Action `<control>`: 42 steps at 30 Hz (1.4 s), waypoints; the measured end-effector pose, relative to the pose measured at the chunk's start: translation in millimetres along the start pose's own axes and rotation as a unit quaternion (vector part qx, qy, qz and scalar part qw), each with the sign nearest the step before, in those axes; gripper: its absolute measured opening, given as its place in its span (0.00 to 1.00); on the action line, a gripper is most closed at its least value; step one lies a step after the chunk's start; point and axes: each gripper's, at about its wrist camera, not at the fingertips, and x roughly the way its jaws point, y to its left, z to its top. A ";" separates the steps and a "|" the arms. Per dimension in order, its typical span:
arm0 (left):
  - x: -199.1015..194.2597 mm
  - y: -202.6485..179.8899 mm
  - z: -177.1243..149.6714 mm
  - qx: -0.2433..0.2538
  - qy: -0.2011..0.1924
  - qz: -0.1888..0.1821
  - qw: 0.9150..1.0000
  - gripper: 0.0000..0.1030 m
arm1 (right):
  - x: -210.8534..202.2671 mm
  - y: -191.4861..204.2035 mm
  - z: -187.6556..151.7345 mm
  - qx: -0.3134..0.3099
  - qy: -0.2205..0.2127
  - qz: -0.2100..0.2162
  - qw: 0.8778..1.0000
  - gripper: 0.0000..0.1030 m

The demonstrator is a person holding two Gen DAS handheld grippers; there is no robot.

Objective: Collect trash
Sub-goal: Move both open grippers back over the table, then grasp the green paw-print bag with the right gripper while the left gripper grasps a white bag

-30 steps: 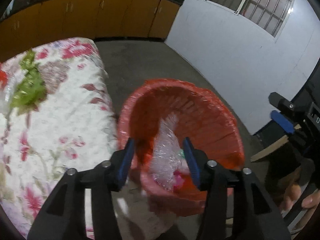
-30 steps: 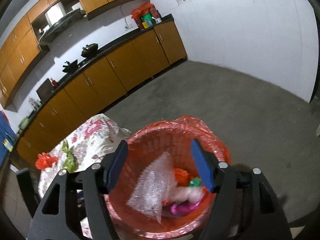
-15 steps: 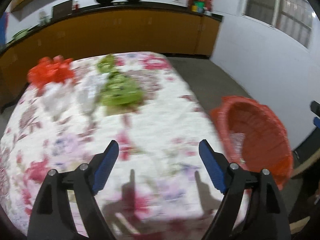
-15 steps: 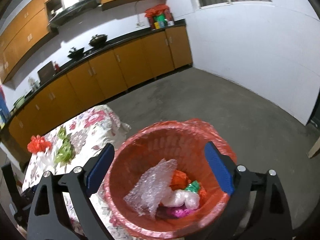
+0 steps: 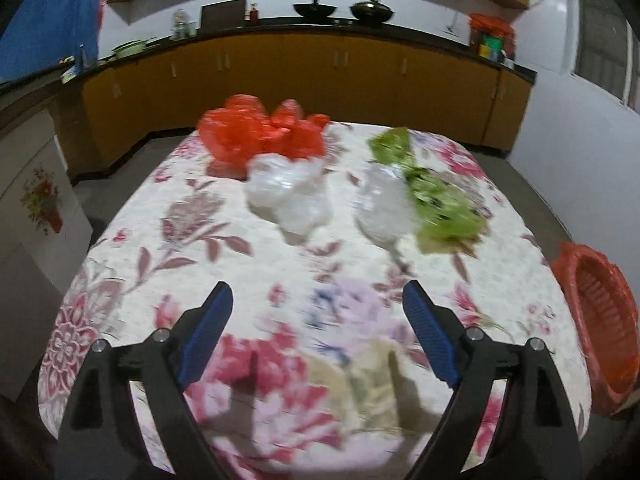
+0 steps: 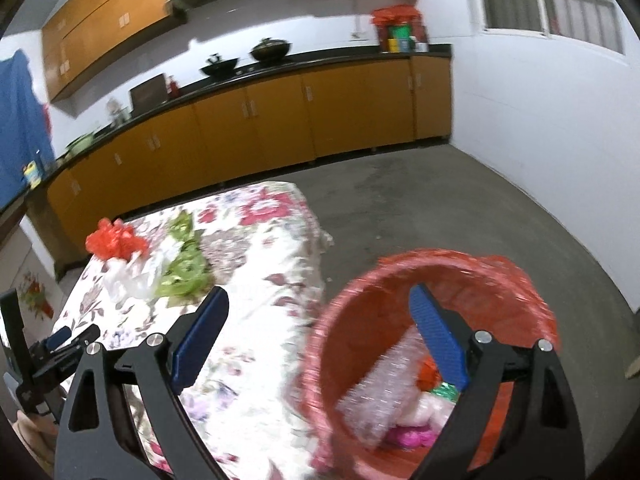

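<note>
My left gripper is open and empty above the near part of the floral table. Ahead of it lie a red plastic bag, a clear crumpled bag, a second clear wrapper and a green wrapper. The red trash basket stands at the table's right edge. My right gripper is open and empty above the basket's left rim. Bubble wrap and coloured trash lie in the basket. The left gripper also shows in the right wrist view.
Orange cabinets under a black counter run along the far wall. A white cabinet stands left of the table. Grey concrete floor and a white wall lie right of the table and basket.
My left gripper swung left from over the basket to face the table's trash, and opened wider. My right gripper shifted left, from centred over the basket to its left rim.
</note>
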 end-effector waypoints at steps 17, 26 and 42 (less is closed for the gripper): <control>59.8 51.3 54.4 -0.074 0.003 0.000 0.997 0.83 | 143.0 120.3 20.3 -0.061 0.081 0.070 0.992 0.79; 111.6 40.1 72.0 -0.078 0.046 -0.012 0.996 0.79 | 221.0 154.7 18.0 -0.102 0.138 0.073 0.982 0.75; 138.2 20.7 67.0 -0.063 0.075 -0.029 0.995 0.17 | 230.8 154.9 4.9 -0.108 0.165 0.106 0.975 0.09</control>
